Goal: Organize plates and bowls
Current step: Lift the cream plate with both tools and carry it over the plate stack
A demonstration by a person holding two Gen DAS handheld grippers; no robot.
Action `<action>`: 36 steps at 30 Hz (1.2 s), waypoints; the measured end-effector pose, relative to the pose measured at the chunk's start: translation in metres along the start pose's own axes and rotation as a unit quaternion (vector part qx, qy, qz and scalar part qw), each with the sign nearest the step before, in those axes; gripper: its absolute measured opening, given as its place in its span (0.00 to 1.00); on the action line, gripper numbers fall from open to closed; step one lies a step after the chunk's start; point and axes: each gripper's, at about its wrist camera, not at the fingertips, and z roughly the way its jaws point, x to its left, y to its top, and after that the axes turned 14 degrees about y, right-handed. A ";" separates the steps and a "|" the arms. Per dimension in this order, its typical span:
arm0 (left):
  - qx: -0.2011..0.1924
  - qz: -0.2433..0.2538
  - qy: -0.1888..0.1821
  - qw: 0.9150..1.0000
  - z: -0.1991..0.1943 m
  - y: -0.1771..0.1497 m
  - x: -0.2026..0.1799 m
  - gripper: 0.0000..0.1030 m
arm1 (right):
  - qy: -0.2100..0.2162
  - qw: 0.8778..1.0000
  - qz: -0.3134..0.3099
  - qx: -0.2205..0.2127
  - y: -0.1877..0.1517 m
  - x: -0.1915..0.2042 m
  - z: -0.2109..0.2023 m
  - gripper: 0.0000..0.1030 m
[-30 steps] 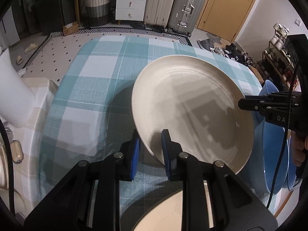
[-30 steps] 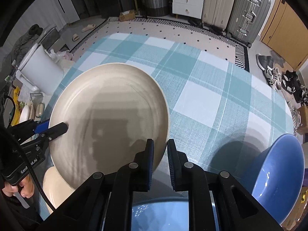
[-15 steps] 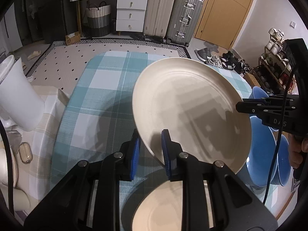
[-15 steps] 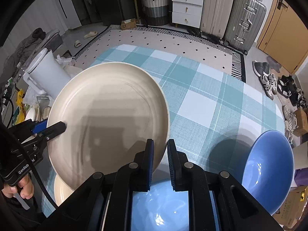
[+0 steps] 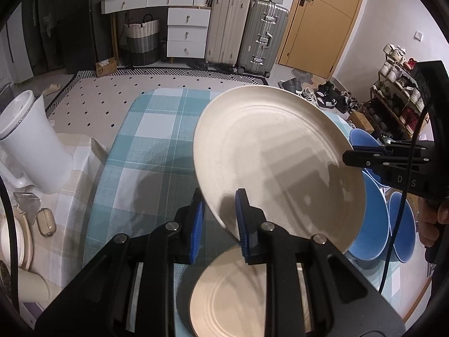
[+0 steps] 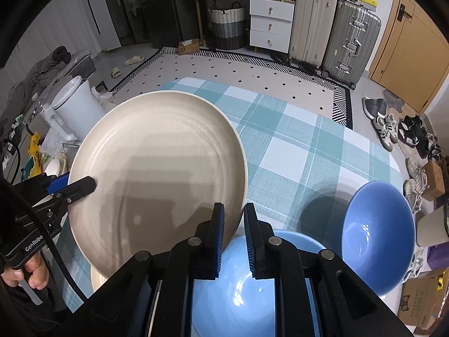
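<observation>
Dim, even indoor light; soft shadows cross the round cream plate [image 5: 275, 163]; fisheye bends edges into dark vignette.

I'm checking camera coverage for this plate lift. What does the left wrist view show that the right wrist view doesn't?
Only the left wrist view shows the smaller cream plate on the table nearly whole, and the shoe rack.

Only the right wrist view shows the inside of the blue bowl under the right gripper, and the person's hand on the left gripper.

Both show the big cream plate gripped by both grippers, the checked tablecloth, the white jug and the suitcases.
</observation>
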 end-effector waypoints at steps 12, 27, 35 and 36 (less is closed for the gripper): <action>-0.017 -0.002 -0.003 1.000 -0.047 -0.017 0.004 0.18 | -0.008 1.000 -0.013 -0.018 -0.017 0.028 -0.032 0.14; -0.030 -0.002 -0.005 1.000 -0.082 -0.041 0.013 0.18 | -0.010 0.999 -0.028 -0.037 -0.048 0.054 -0.051 0.14; -0.038 0.002 -0.003 0.999 -0.106 -0.059 0.014 0.18 | -0.013 0.998 -0.036 -0.051 -0.069 0.070 -0.067 0.14; -0.040 0.001 -0.003 0.999 -0.109 -0.061 0.015 0.18 | -0.014 0.998 -0.038 -0.053 -0.071 0.073 -0.069 0.14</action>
